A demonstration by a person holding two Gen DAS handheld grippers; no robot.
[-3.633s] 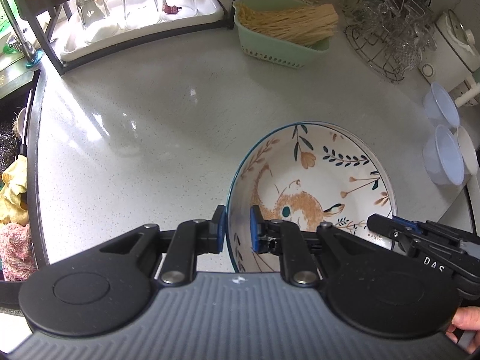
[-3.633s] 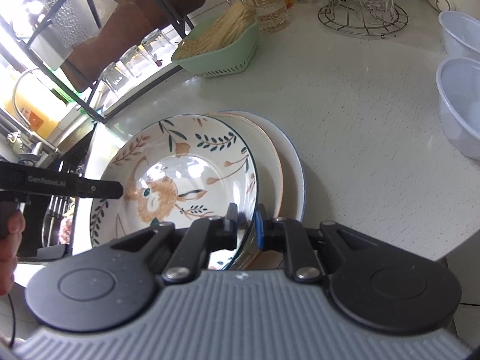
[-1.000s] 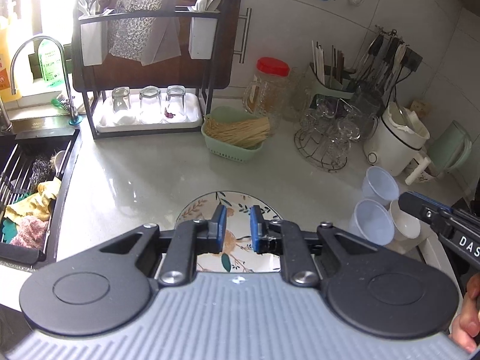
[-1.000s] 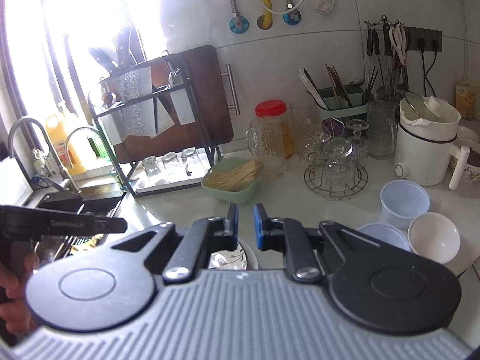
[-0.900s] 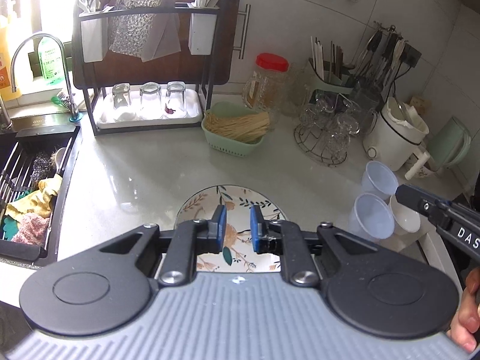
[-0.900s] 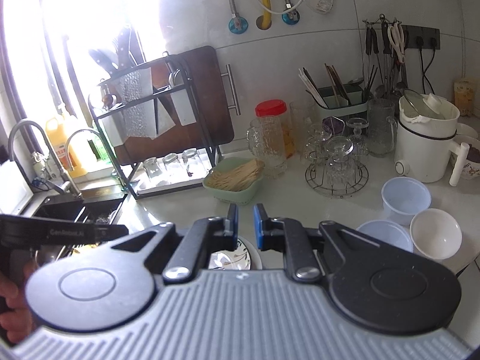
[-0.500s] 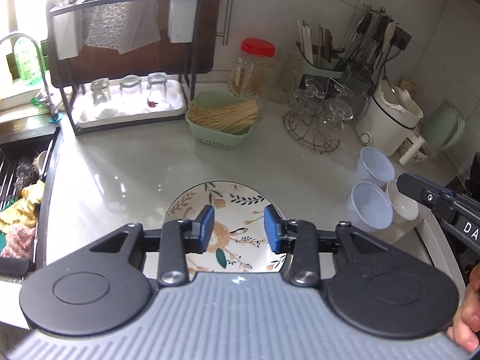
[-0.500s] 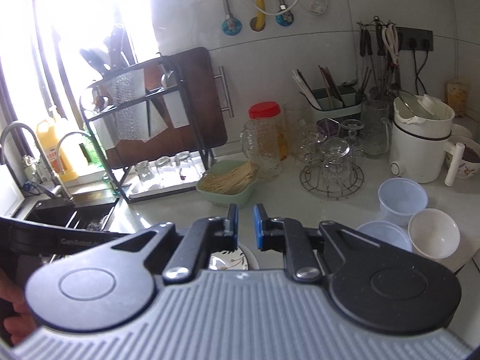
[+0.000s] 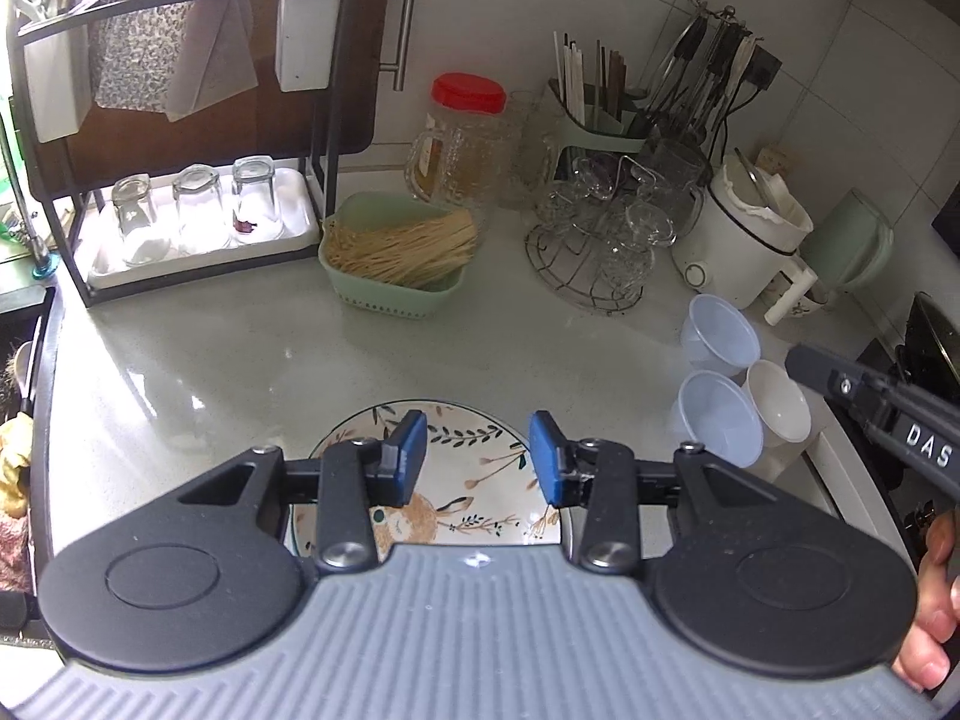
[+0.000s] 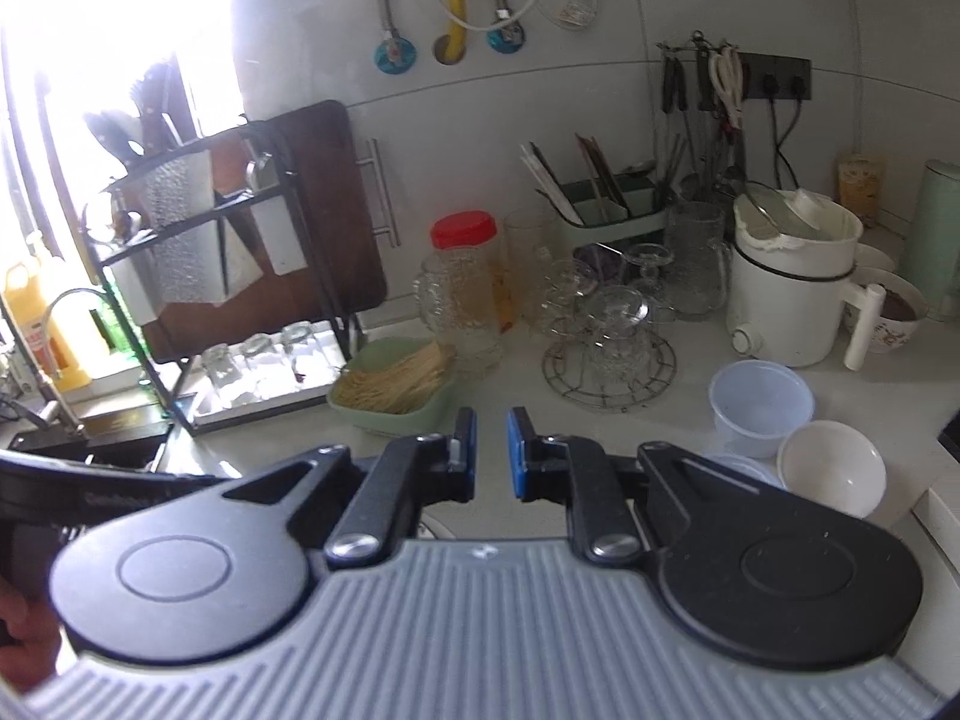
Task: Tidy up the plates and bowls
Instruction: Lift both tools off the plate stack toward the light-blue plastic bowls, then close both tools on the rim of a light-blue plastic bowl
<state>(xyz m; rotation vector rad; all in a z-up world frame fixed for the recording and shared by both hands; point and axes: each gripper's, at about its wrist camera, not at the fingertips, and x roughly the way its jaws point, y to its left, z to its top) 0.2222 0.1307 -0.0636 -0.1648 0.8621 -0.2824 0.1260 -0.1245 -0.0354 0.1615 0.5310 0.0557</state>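
A floral bowl with a rabbit design [image 9: 474, 498] sits on the white counter [image 9: 240, 360], on top of stacked plates. My left gripper [image 9: 479, 459] is open and empty, raised above the bowl. My right gripper [image 10: 491, 450] is raised high over the counter, its jaws a narrow gap apart with nothing between them. Two translucent plastic bowls [image 9: 720, 333] [image 9: 717, 417] and a white bowl [image 9: 777, 408] stand at the right; they also show in the right wrist view [image 10: 759, 405] [image 10: 831, 474]. The right gripper's arm [image 9: 876, 414] reaches in from the right.
A green basket of noodles [image 9: 399, 261] stands at the back. A black rack with upturned glasses [image 9: 192, 210] is at back left, a wire stand of glass cups [image 9: 600, 240] and a white cooker [image 9: 744, 240] at back right. The sink [image 9: 18, 420] is at left.
Both grippers have lifted away from the bowl and plates. The left gripper's jaws have opened wide. The right gripper's jaws have parted slightly.
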